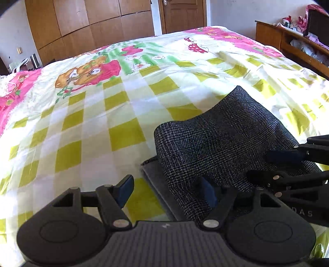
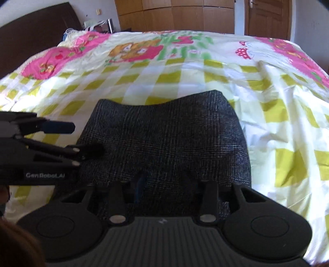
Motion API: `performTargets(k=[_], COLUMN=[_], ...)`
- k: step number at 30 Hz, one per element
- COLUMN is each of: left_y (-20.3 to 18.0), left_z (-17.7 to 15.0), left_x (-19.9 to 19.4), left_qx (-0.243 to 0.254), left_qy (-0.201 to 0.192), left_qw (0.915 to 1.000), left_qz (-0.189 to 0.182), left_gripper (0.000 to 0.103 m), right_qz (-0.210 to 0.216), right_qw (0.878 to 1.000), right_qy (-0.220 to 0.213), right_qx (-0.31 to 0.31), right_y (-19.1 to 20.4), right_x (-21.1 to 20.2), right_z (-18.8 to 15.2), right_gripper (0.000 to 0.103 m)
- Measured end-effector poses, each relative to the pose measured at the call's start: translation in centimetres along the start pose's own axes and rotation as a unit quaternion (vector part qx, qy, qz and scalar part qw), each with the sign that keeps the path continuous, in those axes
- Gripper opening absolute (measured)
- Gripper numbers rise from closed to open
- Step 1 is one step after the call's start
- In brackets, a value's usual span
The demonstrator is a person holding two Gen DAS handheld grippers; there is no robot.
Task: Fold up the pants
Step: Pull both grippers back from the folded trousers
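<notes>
The dark grey checked pants (image 1: 226,141) lie folded into a compact bundle on the bed; they fill the middle of the right wrist view (image 2: 164,139). My left gripper (image 1: 167,190) is open at the bundle's left near edge, one blue-padded finger over the sheet, the other against the fabric. It also shows from the side in the right wrist view (image 2: 82,137), fingers apart. My right gripper (image 2: 166,180) hangs over the bundle's near edge, its fingertips hidden by the cloth. In the left wrist view it enters from the right (image 1: 261,164) with fingers apart over the pants.
The bed is covered by a yellow-green checked sheet with pink cartoon prints (image 1: 115,115). A wooden wardrobe (image 1: 86,26) and door (image 1: 183,14) stand behind it. A wooden shelf with clutter (image 1: 298,39) is at the right. A dark headboard (image 2: 30,37) is at the left.
</notes>
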State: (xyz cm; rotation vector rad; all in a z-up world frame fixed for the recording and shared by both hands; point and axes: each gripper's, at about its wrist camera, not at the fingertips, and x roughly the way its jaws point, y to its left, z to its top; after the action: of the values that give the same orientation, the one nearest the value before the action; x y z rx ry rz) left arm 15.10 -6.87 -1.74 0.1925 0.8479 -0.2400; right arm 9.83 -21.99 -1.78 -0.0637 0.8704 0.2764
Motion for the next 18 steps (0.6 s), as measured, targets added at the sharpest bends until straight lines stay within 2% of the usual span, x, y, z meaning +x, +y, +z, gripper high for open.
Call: performTargets(k=[2,3,7,9,13,18], left_y=[0.2,0.2,0.7,0.7,0.4,0.5], left_z=[-0.3,-0.6,-1.6,-2.2,-3.3,-4.4], left_x=[-1.0,-1.6,-3.3,-4.1,-5.0,-6.5], left_qx=[-0.003,-0.005,-0.026,-0.031,-0.025,-0.024], left_qy=[-0.005,-0.004,-0.002,-0.004,-0.002,-0.006], left_qw=[1.0,1.0,0.9996,0.9994,0.9997,0.9997], left_qz=[-0.004,-0.007,-0.012,-0.012,0.002,0.008], left_gripper=[0.084,0.084,0.086,0.091,0.093,0.101], right_qz=[0.01,0.016,-0.026,-0.038,-0.043,-0.042], right_qw=[1.0,1.0,0.999,0.997,0.992,0.99], right_qy=[-0.006,-0.012,-0.035,-0.037,-0.033,-0.033], right_qx=[0.014,0.021,0.033,0.057,0.11,0.128], right_y=[0.7,0.9,2.3,2.4,2.8,4.3], right_x=[-1.2,-2.0,-4.3,-5.0,-5.9,-7.3], right_z=[-0.3,-0.6,-1.3,-1.8,-3.1,-4.7], right_gripper=[0.042,0.038,0.038,0.038,0.039,0.04])
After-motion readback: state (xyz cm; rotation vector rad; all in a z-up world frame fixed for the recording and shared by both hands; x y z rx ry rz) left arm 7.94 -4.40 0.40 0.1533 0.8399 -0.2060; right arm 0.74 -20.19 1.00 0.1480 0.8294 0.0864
